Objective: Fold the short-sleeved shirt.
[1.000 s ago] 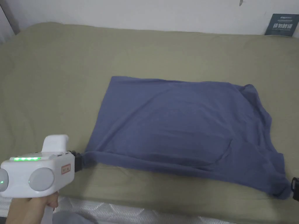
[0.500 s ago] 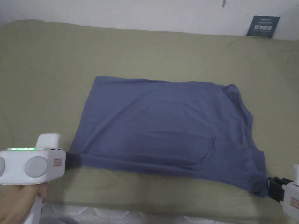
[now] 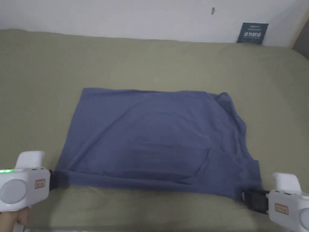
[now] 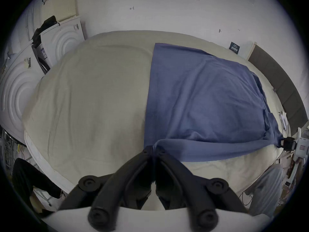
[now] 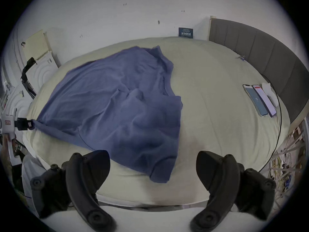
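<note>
One garment: a slate-blue short-sleeved cotton shirt (image 3: 157, 142), lying folded lengthwise on an olive-green bed sheet (image 3: 151, 60).
Place on the bed: middle of the sheet, its near long edge close to the bed's front edge, well apart from the wall-side edge.
Long axis: runs left to right, parallel to the front edge of the bed.
Pointing: straight hem end toward the bed's left side; collar and sleeve end toward the right side, by the grey padded headboard (image 5: 260, 51).
Lie of the cloth: mostly flat with soft creases; the near edge is doubled over in a narrow band.
Left gripper (image 4: 153, 149): black jaws pressed together on the near left corner of the shirt, which is drawn to a point.
Right gripper (image 5: 153, 172): jaws spread wide, the near right sleeve corner lying loose between them, neither jaw touching it.
Beyond the shirt: two smartphones (image 5: 260, 100) side by side near the headboard edge; a small dark sign (image 3: 252, 33) against the white wall at the far right corner.
</note>
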Demonstrator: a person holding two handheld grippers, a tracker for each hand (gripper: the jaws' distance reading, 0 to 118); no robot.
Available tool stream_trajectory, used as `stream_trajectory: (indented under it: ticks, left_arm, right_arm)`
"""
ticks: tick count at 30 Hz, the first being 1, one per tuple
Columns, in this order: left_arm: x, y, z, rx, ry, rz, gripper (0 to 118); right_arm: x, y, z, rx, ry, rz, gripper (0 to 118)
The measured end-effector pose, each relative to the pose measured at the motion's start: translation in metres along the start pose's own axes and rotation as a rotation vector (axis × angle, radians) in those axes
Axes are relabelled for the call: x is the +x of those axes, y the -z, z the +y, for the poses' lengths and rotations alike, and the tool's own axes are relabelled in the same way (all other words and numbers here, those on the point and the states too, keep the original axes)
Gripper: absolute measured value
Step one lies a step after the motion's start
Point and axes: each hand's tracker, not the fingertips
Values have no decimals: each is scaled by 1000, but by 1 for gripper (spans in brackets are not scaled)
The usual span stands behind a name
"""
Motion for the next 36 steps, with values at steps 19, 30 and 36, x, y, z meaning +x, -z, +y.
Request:
stream_trajectory:
  ticks: [19,30,36]
  left_arm:
    - [0,10,72,64,-46,-34,3]
    - [18,72,134,21,-20,13,3]
    - [22,102,139,-25,-12,37,3]
  right_arm:
    - [-18,-1,110,129,-111,-34,13]
    - [-27,75,175,43,-171,-86,13]
    - [-31,99,180,21,-187,-105,13]
